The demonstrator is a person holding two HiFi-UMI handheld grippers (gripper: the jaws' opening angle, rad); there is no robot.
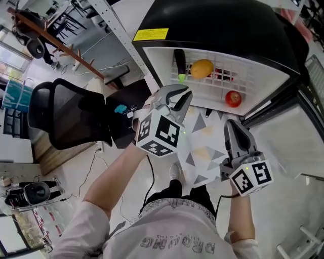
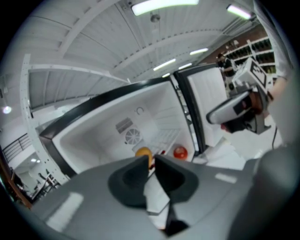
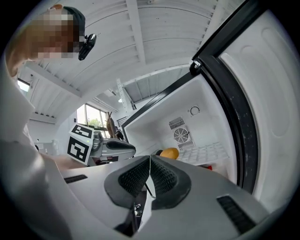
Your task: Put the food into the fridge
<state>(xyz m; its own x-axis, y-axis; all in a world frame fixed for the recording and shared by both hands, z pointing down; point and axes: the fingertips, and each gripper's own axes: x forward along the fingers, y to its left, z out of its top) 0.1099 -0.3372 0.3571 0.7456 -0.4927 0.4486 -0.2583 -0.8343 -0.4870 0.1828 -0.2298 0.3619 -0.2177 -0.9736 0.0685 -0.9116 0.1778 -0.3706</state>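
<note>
Left tongs [image 1: 185, 96] at a narrow slit, empty. Right tongs [image 1: 232, 124] fully together, empty. Orange fruit [image 1: 202, 68] and red fruit [image 1: 233, 98] sit on the fridge [image 1: 217, 25] shelf, upper centre of frame.

Bright, even light everywhere I look. The fridge [image 1: 263, 76] interior is white and nearly blown out in my head view, with soft glare on its black top. Strip lights [image 2: 164, 5] above the fridge flare in the left gripper view. The window [image 3: 91, 117] left of the fridge is overexposed in the right gripper view. Both gripper views are fisheye with black corners and blurred near jaws. Shadows are faint.
</note>
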